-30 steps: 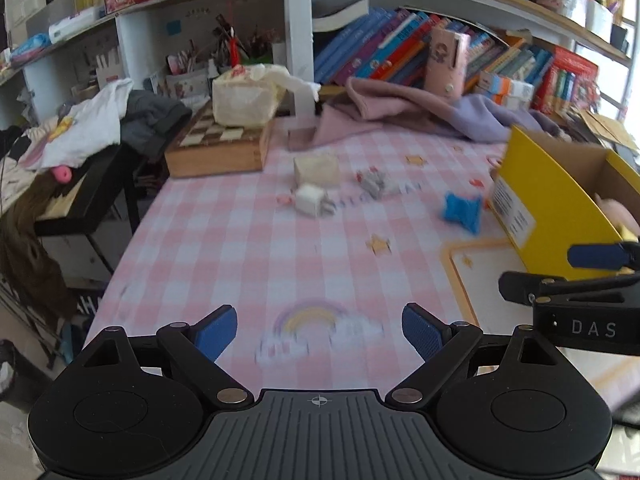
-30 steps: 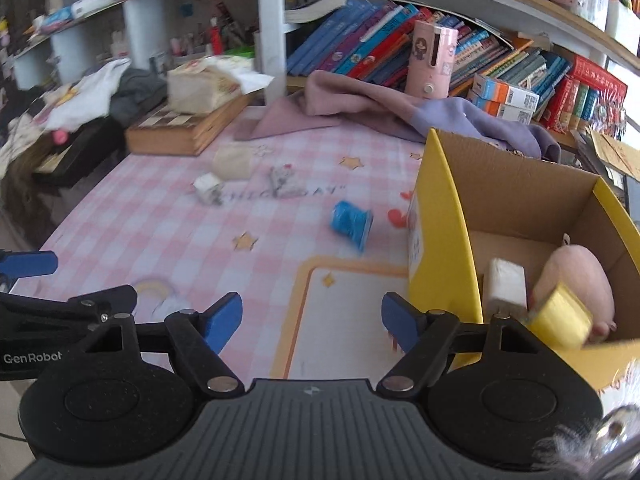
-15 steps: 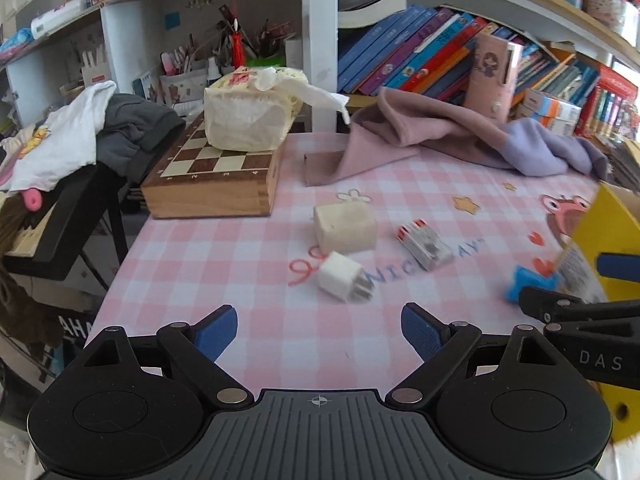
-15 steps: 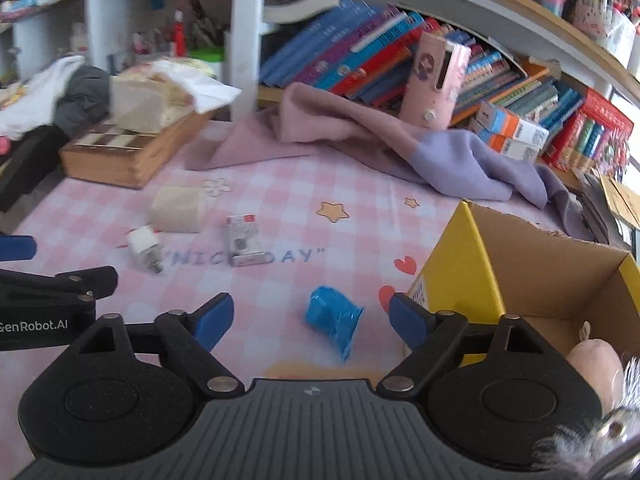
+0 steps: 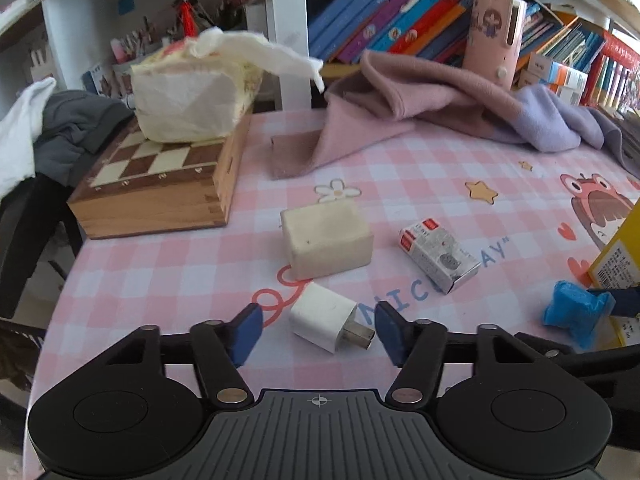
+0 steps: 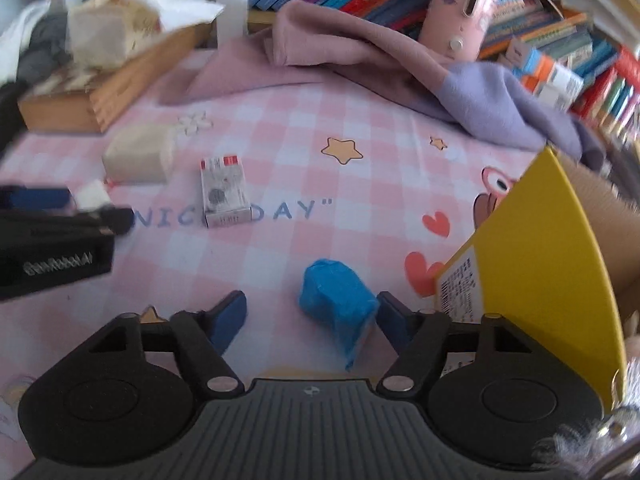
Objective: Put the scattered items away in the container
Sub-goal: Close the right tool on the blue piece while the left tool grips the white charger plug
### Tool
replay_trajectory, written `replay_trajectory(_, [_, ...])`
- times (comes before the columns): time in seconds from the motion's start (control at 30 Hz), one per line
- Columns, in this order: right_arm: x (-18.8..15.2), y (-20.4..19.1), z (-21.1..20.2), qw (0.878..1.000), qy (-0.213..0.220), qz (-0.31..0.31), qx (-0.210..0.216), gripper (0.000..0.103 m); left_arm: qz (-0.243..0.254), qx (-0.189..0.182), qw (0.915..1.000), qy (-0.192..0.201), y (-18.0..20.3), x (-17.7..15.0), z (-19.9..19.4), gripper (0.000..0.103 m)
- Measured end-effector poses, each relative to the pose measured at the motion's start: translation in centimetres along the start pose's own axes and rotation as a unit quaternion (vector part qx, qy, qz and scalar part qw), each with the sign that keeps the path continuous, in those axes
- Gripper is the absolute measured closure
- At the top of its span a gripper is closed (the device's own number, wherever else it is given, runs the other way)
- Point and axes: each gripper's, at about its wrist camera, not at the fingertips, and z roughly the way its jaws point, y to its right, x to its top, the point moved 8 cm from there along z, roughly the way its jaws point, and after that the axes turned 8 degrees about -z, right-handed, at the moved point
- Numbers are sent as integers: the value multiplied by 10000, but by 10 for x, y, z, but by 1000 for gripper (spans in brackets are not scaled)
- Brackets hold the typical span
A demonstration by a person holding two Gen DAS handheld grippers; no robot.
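A: White charger [image 5: 323, 316] lay between the left gripper [image 5: 316, 330]'s spread blue pads, well left of the yellow box [image 6: 536, 240]. Why?

B: Ready to pinch; right gripper [image 6: 310, 316], likewise agape, straddled the blue bundle [image 6: 340, 304] beside that box.

Soft daylight fills the room, brightest at the far right, where the bookshelf [image 5: 400, 20] washes out a little. Shadows on the counter [image 5: 168, 264] are faint. The left wrist view is sharp; the right wrist view is smeared by motion, worst along its left side. Both bend strongly at the edges, with dark corners.
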Motion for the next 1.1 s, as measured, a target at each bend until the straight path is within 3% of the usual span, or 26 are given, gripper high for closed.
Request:
replay_trajectory(0.13, [-1,-2,0,9997,56,136,209,52,-51,-5,10000,29,-3,0,4,66])
replay_trajectory(0.23, [1,-5,-1,9991,122,173,371,70,-106,-84,9999,79,-5,1,4,69])
replay_trajectory(0.37, [2,-10,-7,9975,217,196,650,81,-215,-107,9996,126,-9,-1,-6,69])
replay_trajectory(0.73, [3,-17,-64,9928,761,-5,926,81,-318,-292,9983,385,-14,-16,-76,69])
replay_trajectory(1.1, [-32,-27,-140,9871,1126,-271,1103,81,-451,-522,9950,721,-8,-43,-159,69])
